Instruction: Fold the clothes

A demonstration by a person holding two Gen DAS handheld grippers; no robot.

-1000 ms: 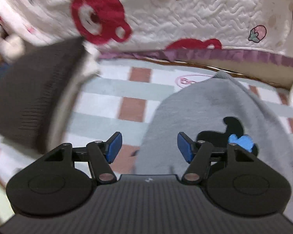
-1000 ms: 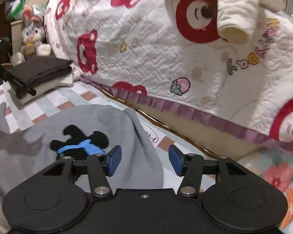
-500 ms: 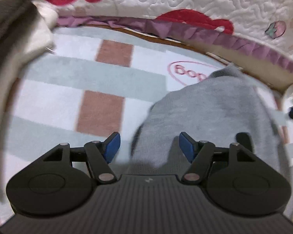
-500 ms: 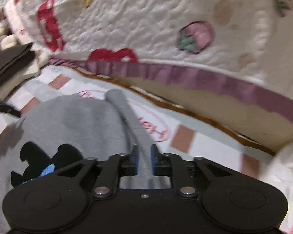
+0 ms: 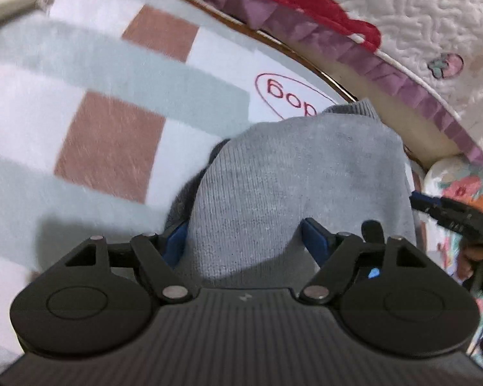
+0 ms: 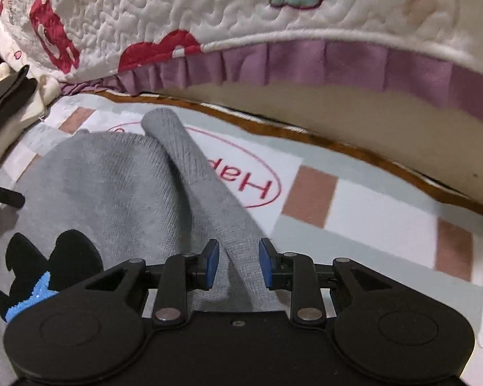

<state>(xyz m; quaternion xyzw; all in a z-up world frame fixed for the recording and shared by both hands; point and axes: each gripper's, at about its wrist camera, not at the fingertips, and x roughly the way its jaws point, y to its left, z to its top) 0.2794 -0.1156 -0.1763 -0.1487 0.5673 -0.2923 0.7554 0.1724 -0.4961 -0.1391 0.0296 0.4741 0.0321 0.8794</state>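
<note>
Blue fingers (image 5: pixel 314 241) of the left gripper (image 5: pixel 243 241) stand spread wide at the lower centre of its view, straddling a broad hump of the grey knitted garment (image 5: pixel 293 180); they flank the cloth but do not squeeze it. To the left of the garment lies a checked blanket (image 5: pixel 80 96) in white, pale green and brown. Along the upper right runs a white quilt (image 5: pixel 434 16) with a purple ruffled hem.

In the right wrist view, a black and blue motif (image 6: pixel 48 263) on the garment's body sits at lower left. At lower centre, the right gripper (image 6: pixel 238 262) has its blue pads close on either side of a narrow grey sleeve (image 6: pixel 190 173), with a small gap showing, so the grip looks loose rather than tight. This sleeve's long axis runs from between the pads up and leftward to its rounded end at upper centre. Judging by this, the right gripper is the nearer one to the sleeve, which extends straight ahead of it.
</note>
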